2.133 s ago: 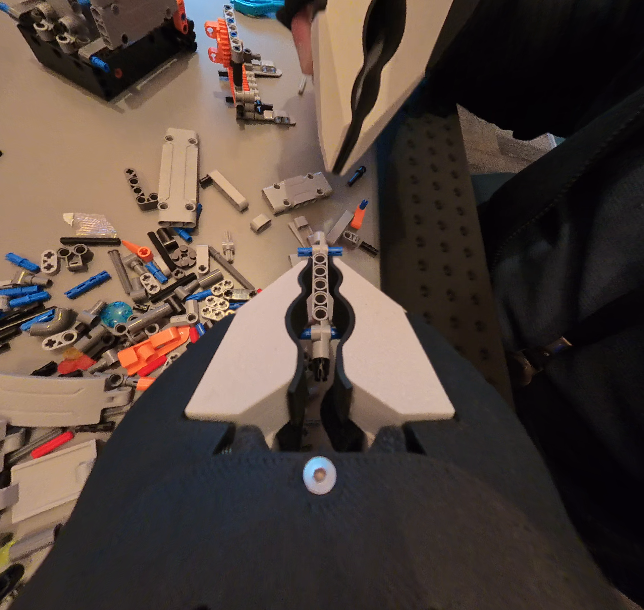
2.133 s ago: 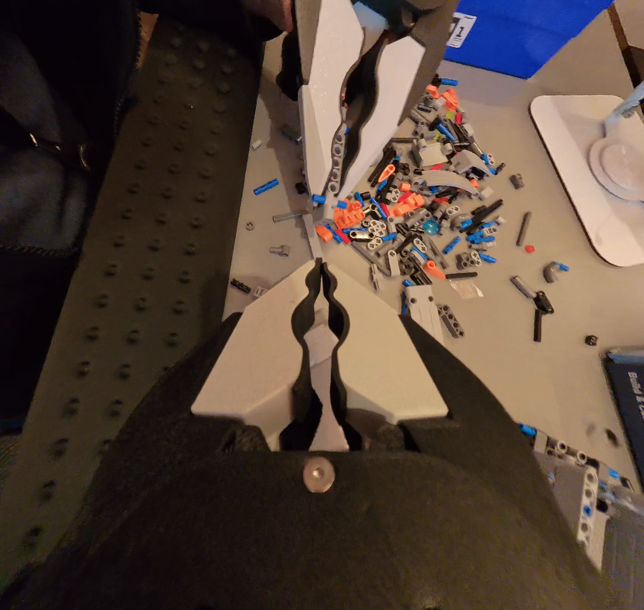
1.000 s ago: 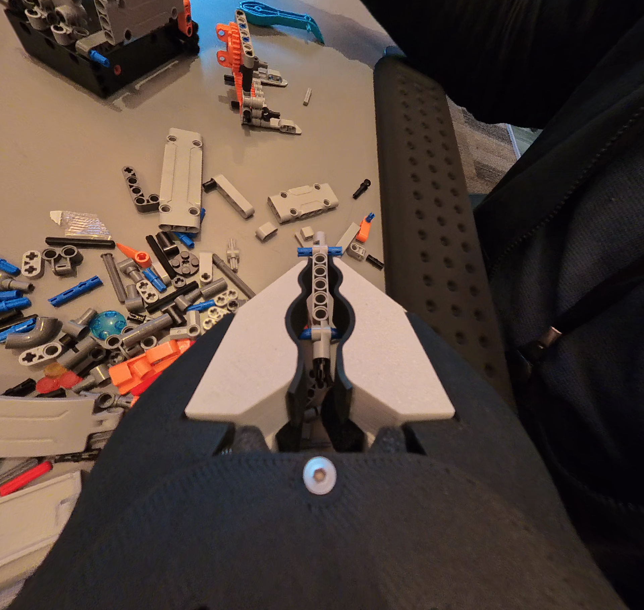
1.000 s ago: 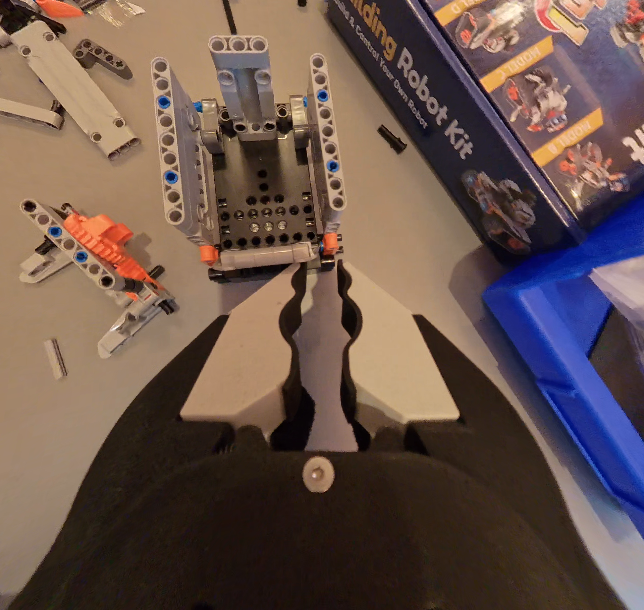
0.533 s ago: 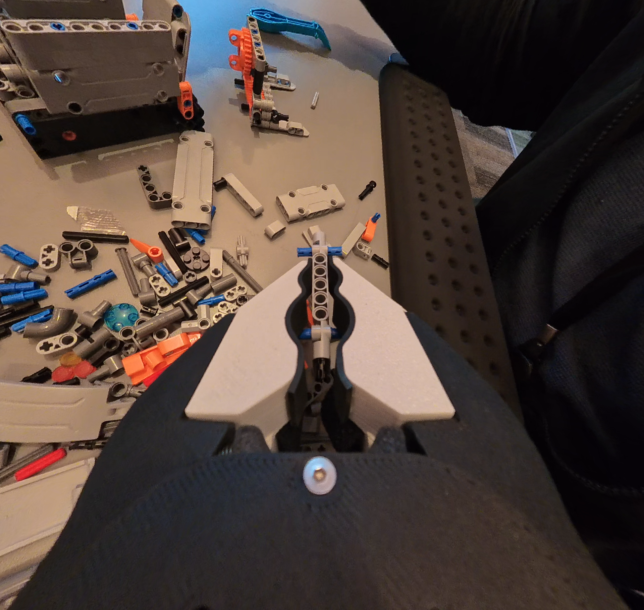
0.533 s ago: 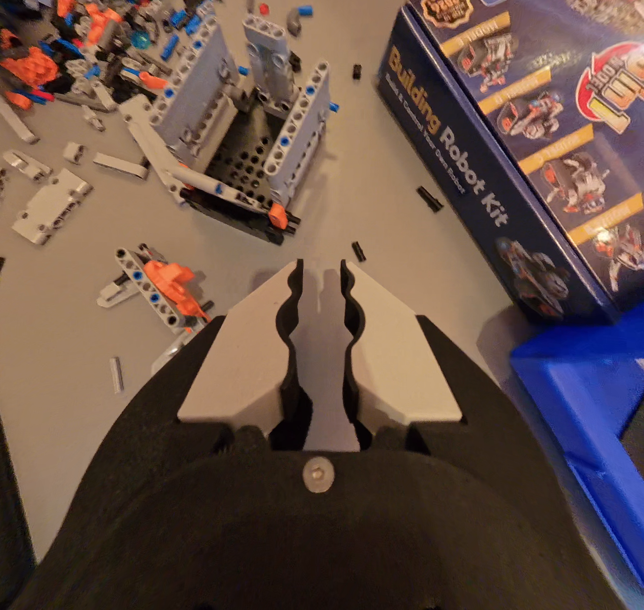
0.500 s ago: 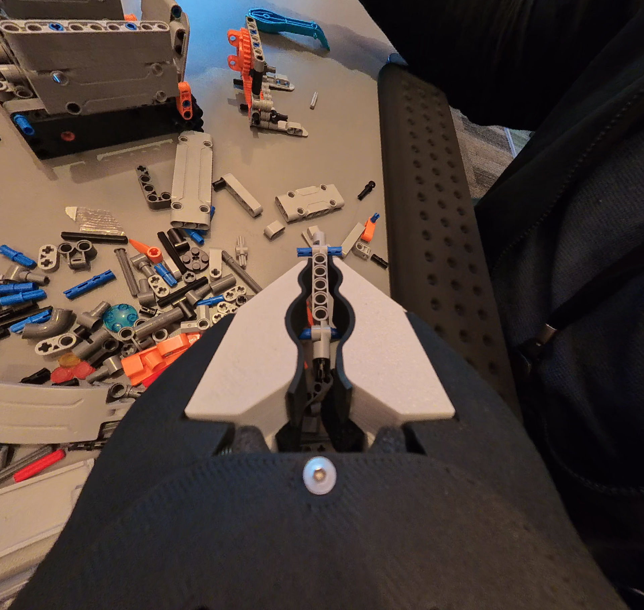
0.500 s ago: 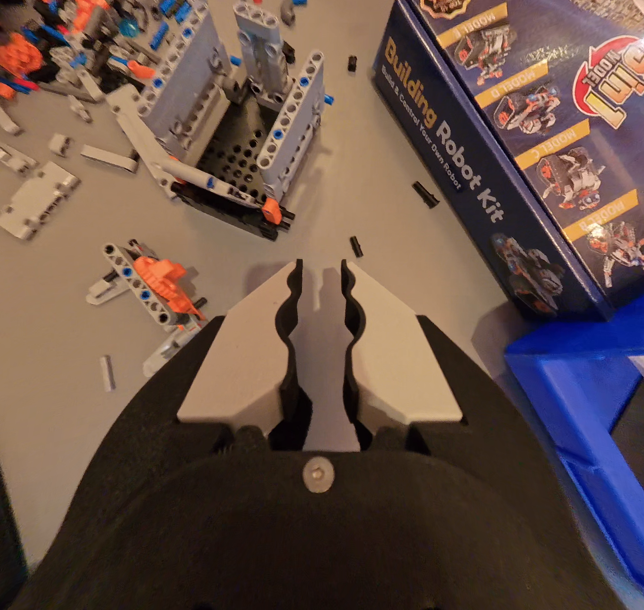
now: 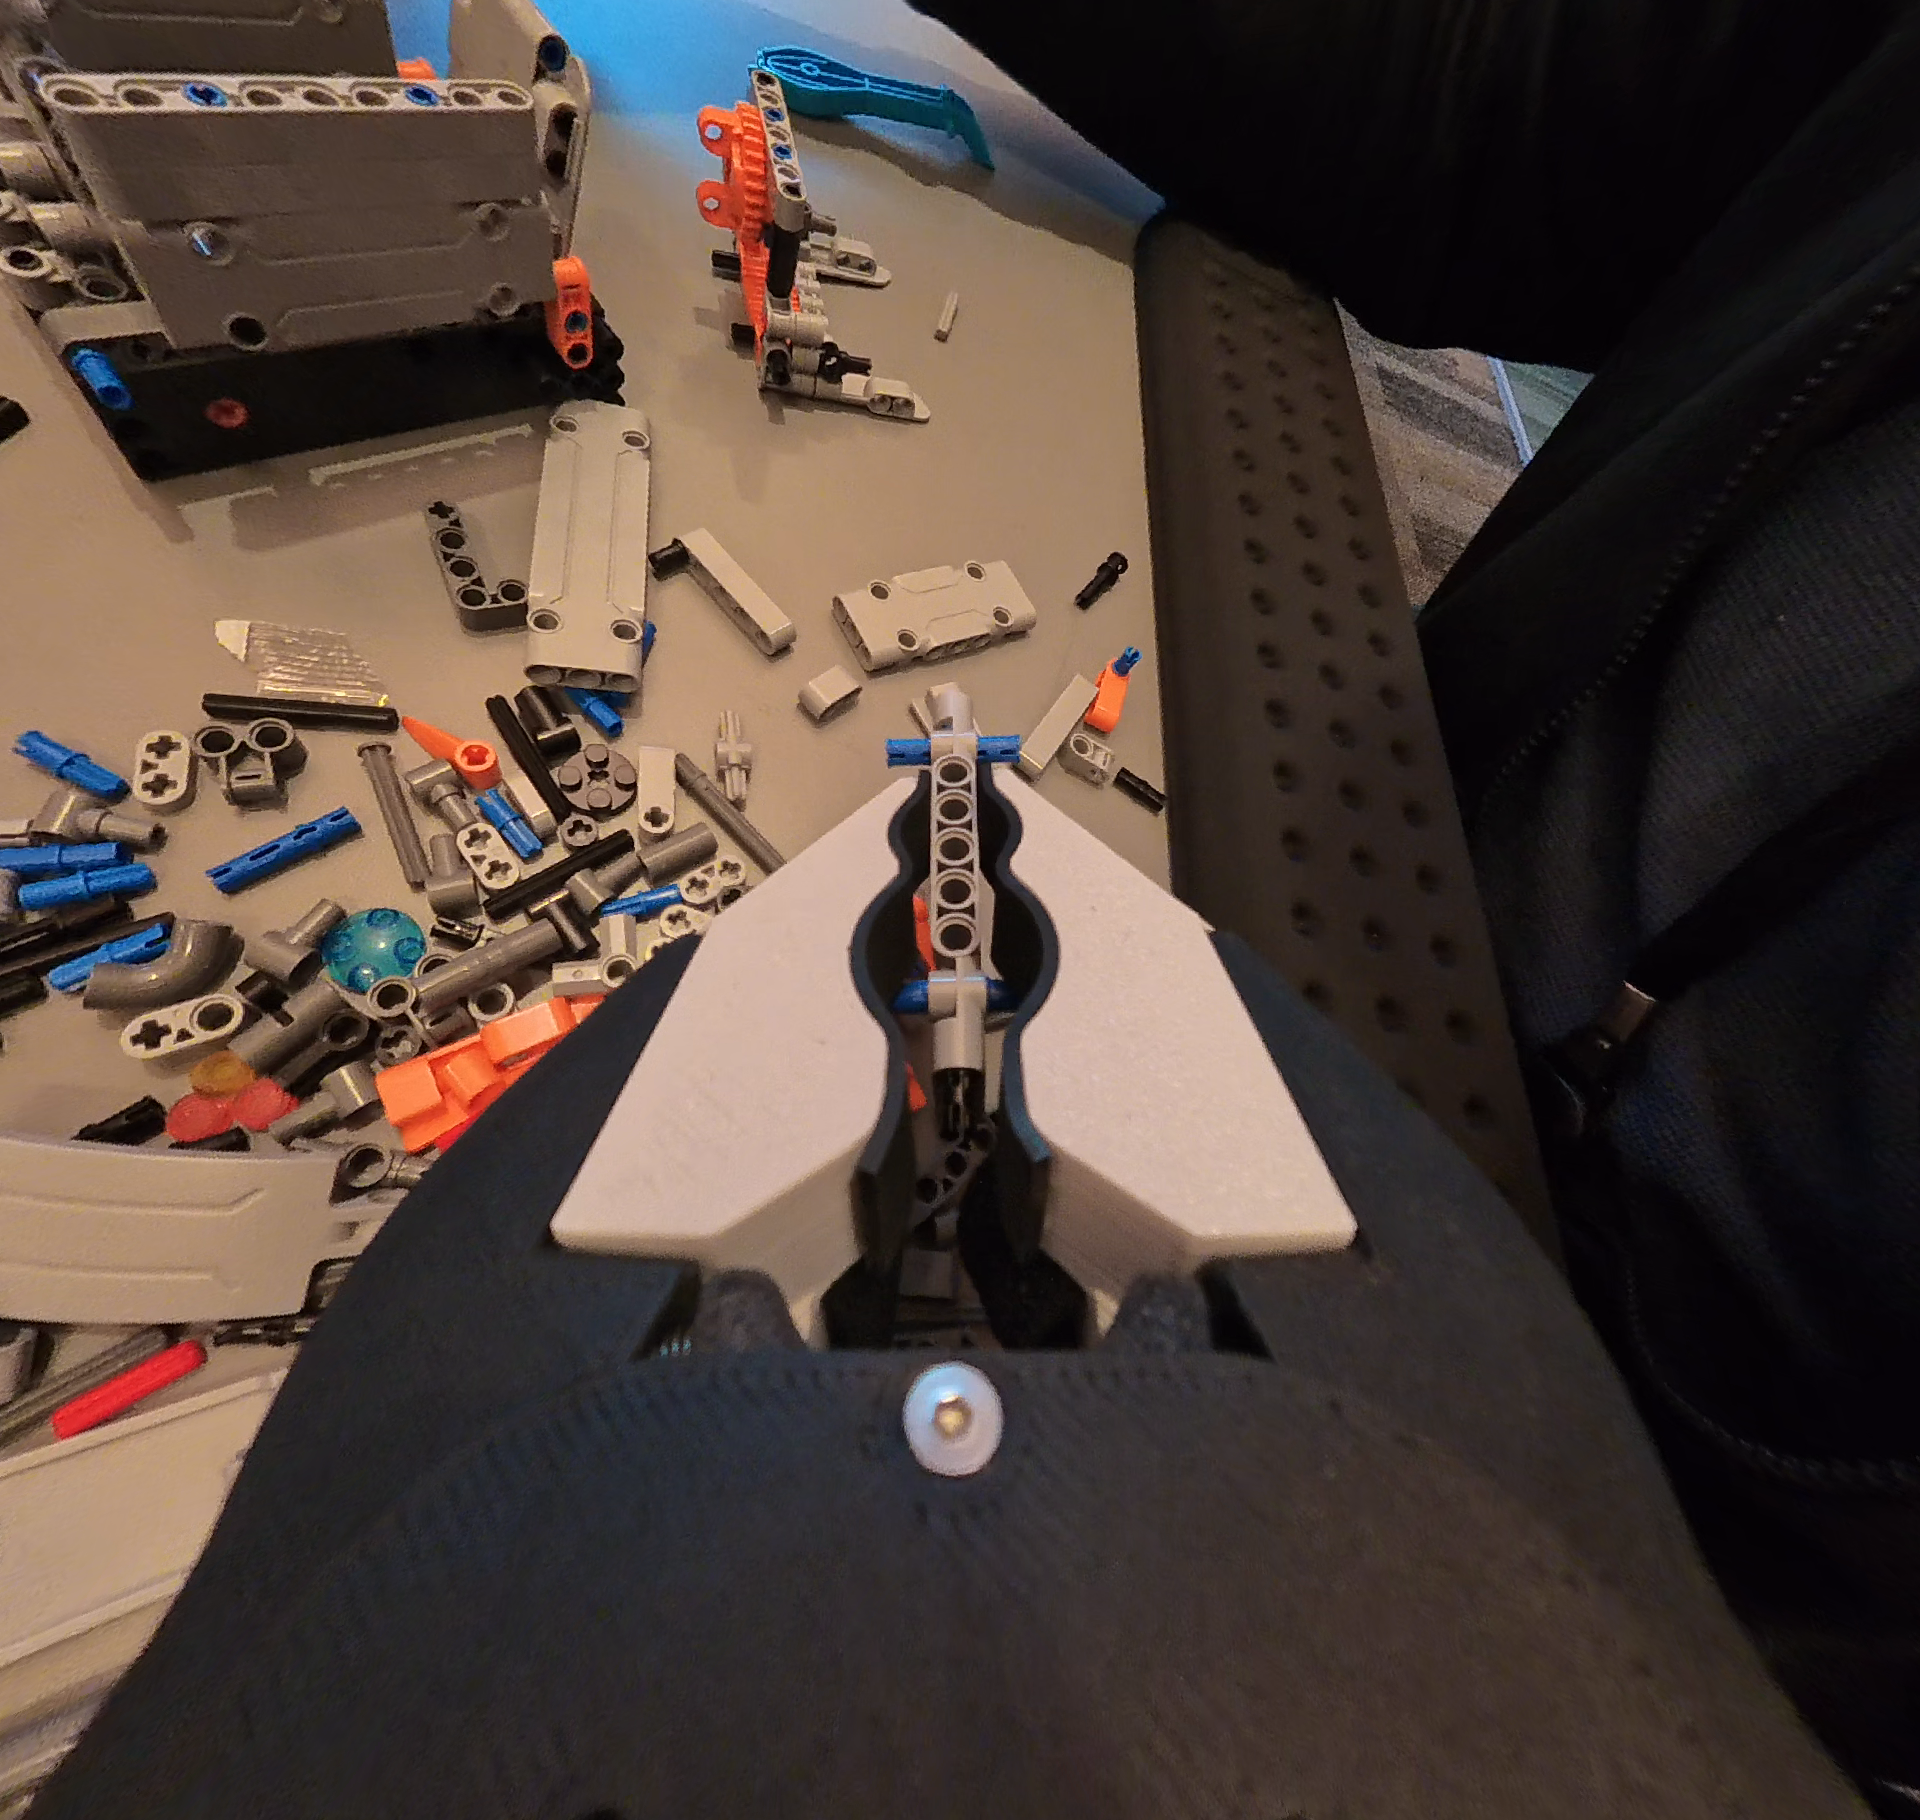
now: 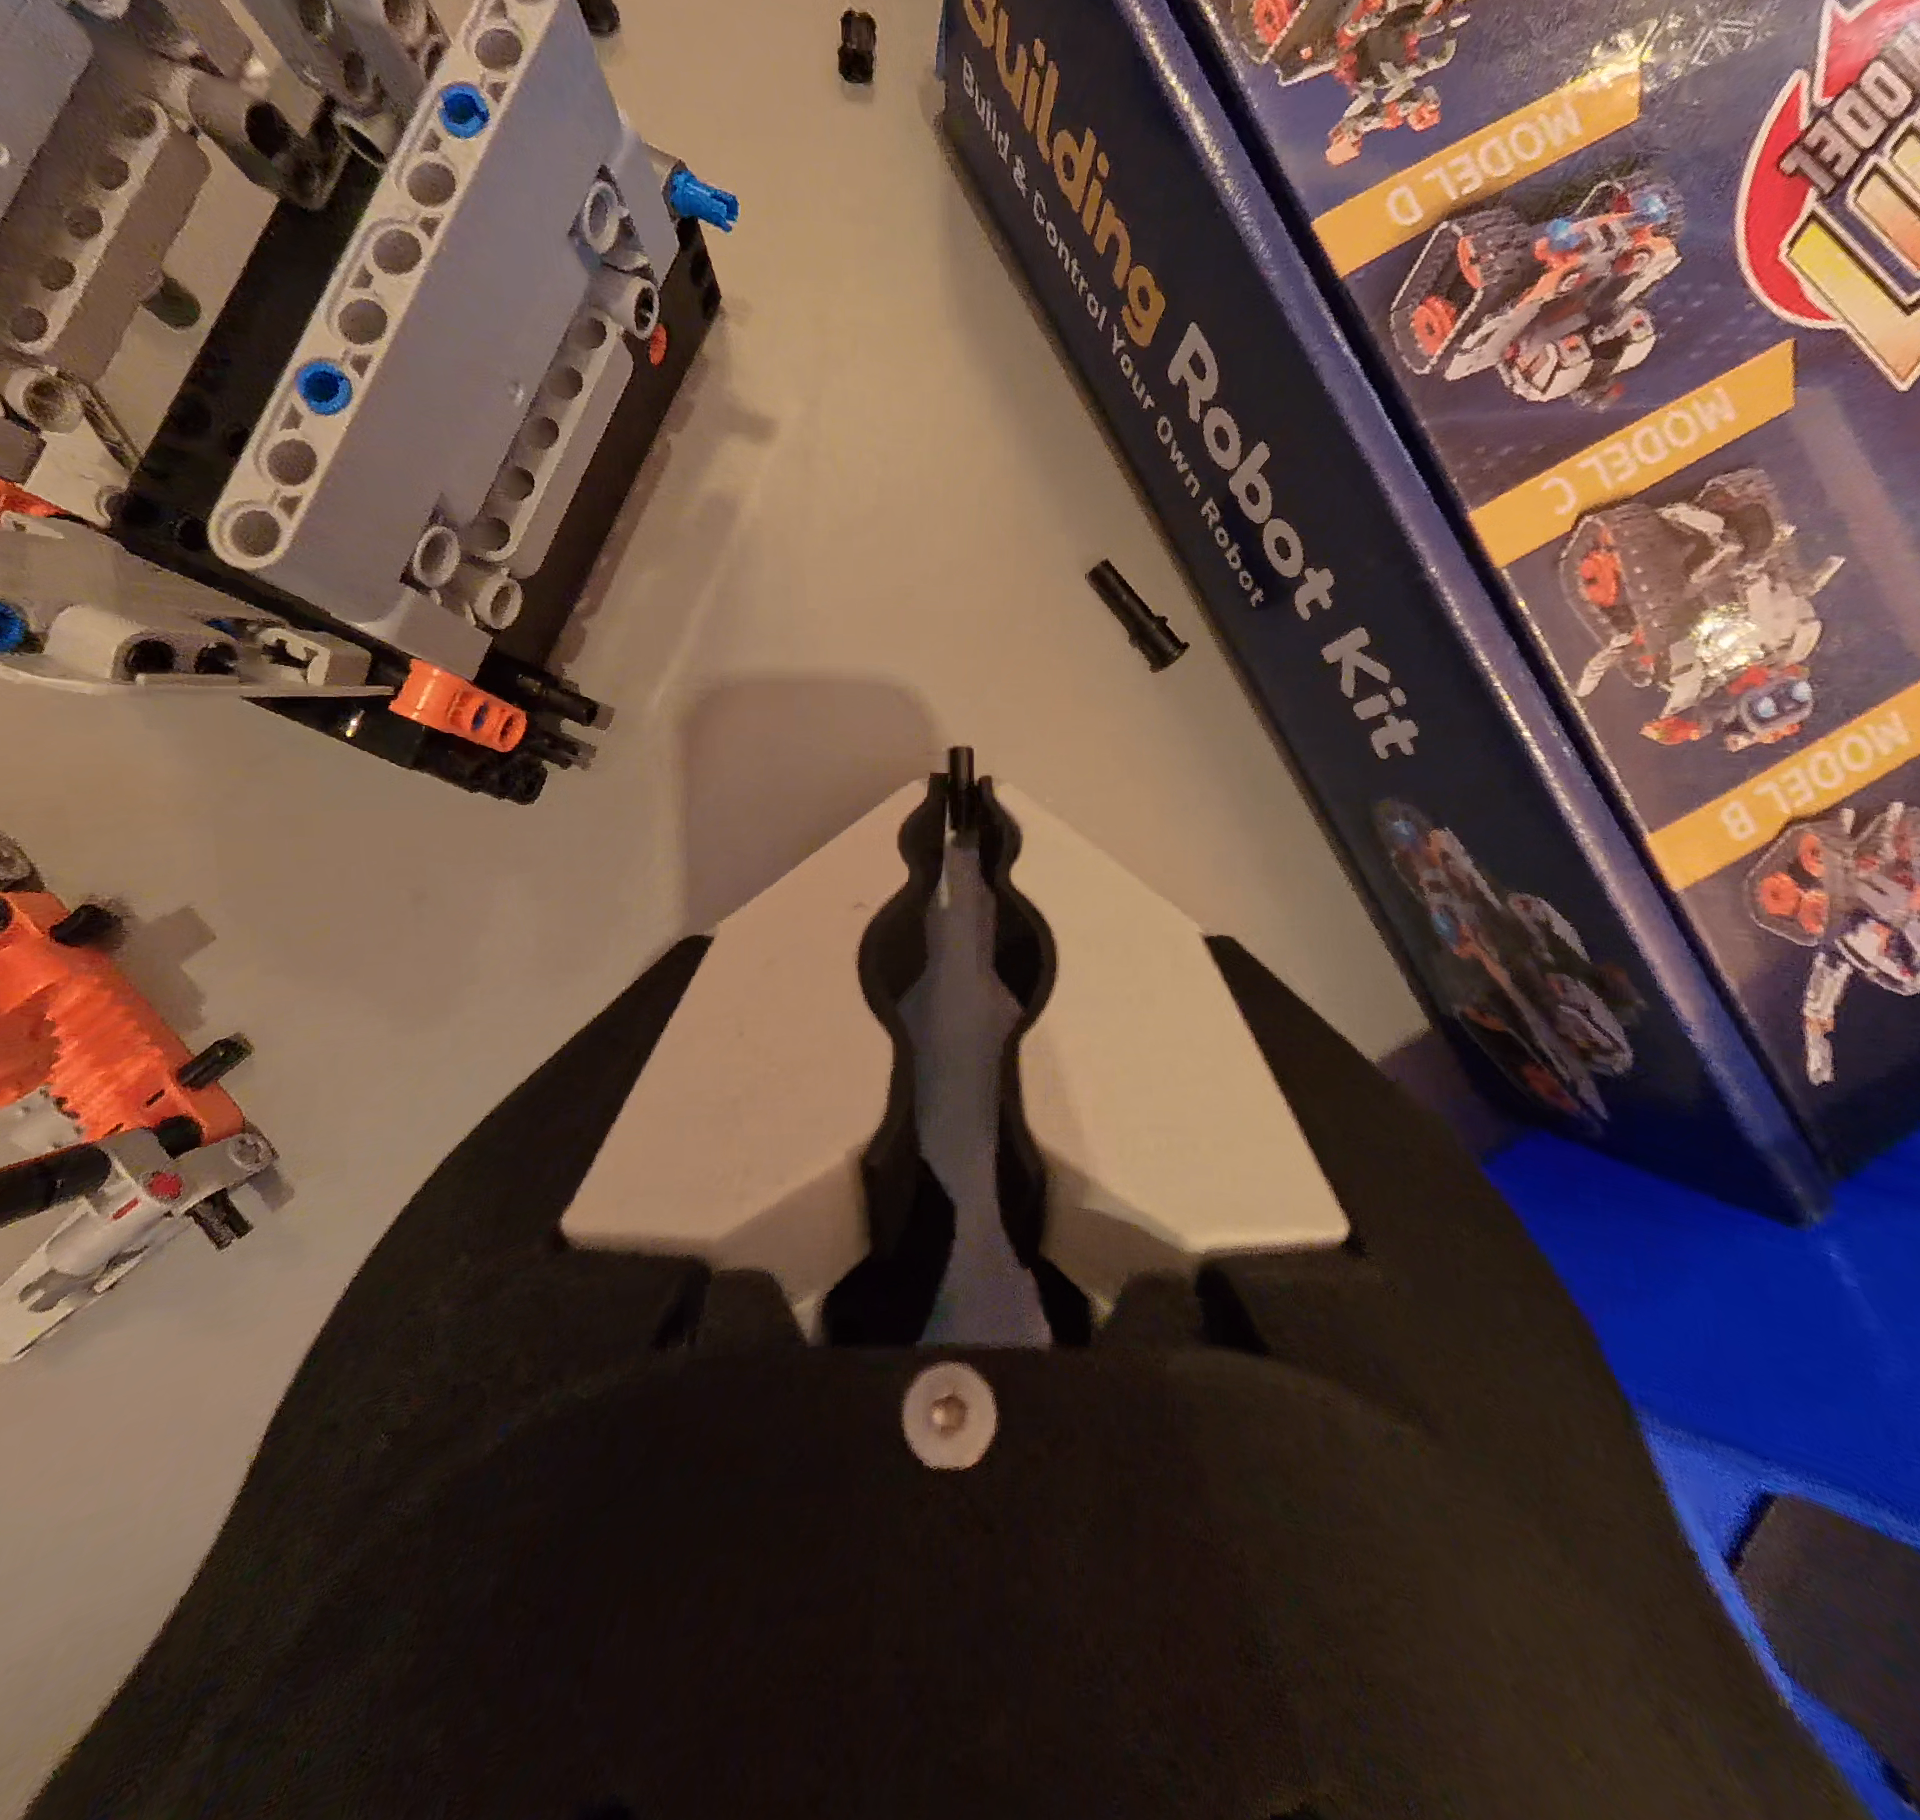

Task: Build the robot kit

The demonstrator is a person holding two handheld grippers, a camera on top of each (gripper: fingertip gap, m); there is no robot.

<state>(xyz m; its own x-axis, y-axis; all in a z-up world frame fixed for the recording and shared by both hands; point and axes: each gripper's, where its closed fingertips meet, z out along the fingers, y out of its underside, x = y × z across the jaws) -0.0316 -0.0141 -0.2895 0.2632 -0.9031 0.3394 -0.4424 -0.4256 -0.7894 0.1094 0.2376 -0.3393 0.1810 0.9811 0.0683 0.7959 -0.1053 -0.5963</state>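
Left gripper (image 9: 954, 794): its fingers (image 9: 1122, 991) were clenched on a grey holed beam (image 9: 954, 856), which carried blue pins across its far and near ends.
Beam axis: the beam lay lengthwise along the fingers, its far end poking just past the tips, toward the near edge of the bench (image 9: 997, 440).
Below the left gripper: a loose heap of small parts (image 9: 343, 897) was spread over the bench, well to the left of the tips; a dark perforated strip (image 9: 1309, 690) ran along the bench's edge on the right.
Right gripper (image 10: 961, 804): its fingers (image 10: 790, 1022) had closed on a small black pin (image 10: 960, 788), pinched at the very tips.
Pin axis: the pin pointed straight ahead, in line with the fingers, with its far end sticking out beyond them.
Partly built model (image 10: 416, 336): it stood on the bench ahead and to the left of the right gripper's tips, near but apart; its orange connector (image 10: 457, 716) sat at the nearest corner.
Nearer gripper: the right one looked much closer to the model than the left.
Other things: a second black pin (image 10: 1135, 615) lay just beside a dark blue printed box (image 10: 1558, 440) on the right; an orange and grey sub-assembly (image 10: 94, 1074) lay at the left, and a blue bin (image 10: 1704, 1355) at the right corner.
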